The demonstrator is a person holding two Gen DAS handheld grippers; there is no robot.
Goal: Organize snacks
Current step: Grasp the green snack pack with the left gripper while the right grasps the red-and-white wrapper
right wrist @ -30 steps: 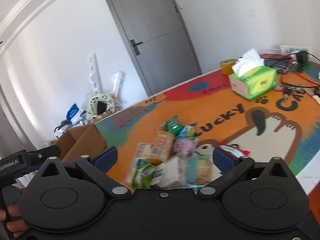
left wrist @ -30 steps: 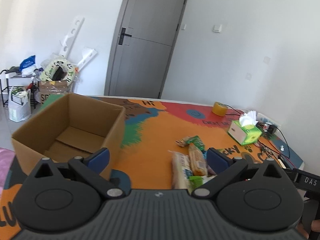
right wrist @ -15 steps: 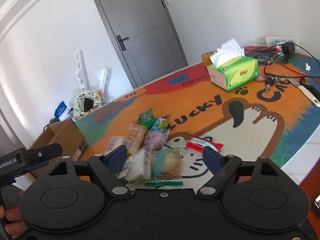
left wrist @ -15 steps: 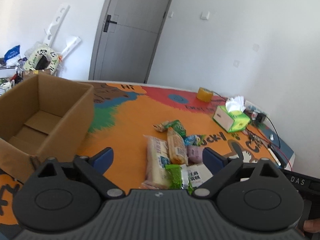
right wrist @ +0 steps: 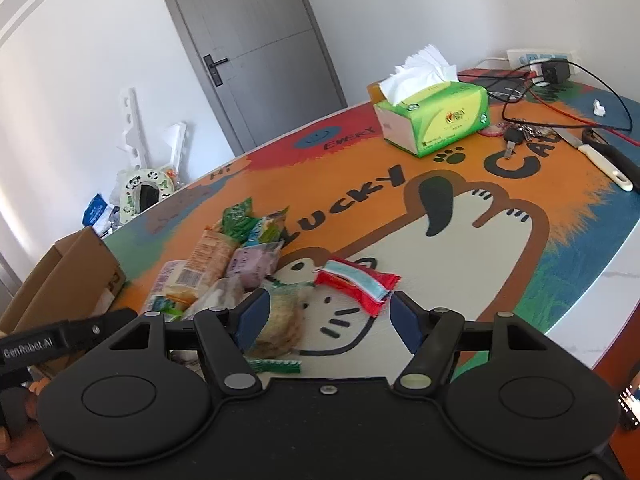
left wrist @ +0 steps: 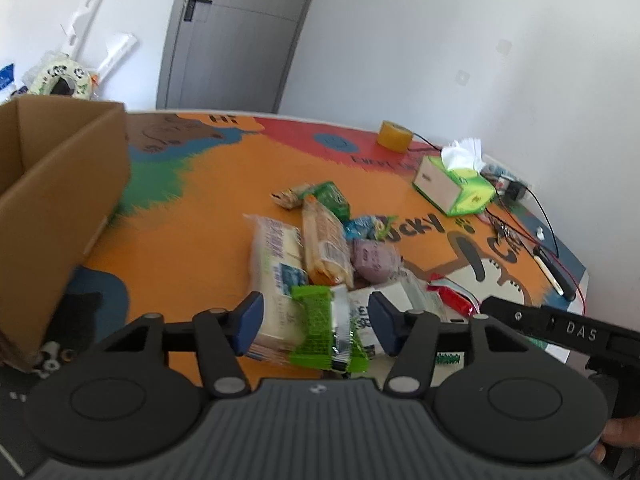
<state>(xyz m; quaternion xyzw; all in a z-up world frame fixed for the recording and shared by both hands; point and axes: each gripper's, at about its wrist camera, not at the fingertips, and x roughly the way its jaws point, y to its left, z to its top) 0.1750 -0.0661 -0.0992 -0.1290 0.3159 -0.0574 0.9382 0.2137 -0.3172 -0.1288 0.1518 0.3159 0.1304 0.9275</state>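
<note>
A pile of snack packets lies on the orange mat: a bright green packet (left wrist: 326,326), a white bread pack (left wrist: 276,256), an orange biscuit pack (left wrist: 324,250), a purple pack (left wrist: 374,258). An open cardboard box (left wrist: 60,184) stands at the left. My left gripper (left wrist: 314,318) is open, its jaws either side of the green packet, just above it. My right gripper (right wrist: 326,314) is open and empty, over the mat between a round cracker pack (right wrist: 280,320) and a red packet (right wrist: 354,284). The box also shows in the right wrist view (right wrist: 68,276).
A green tissue box (right wrist: 434,118), keys (right wrist: 516,136), cables, a charger (right wrist: 554,72) and a white-handled knife (right wrist: 600,158) lie at the mat's right end. A yellow tape roll (left wrist: 394,142) sits at the back. A grey door (left wrist: 236,36) and floor clutter lie beyond.
Both grippers have moved forward and down toward the snack pile. The left gripper's jaws have narrowed around the green packet. The box has slid to the left of the left view.
</note>
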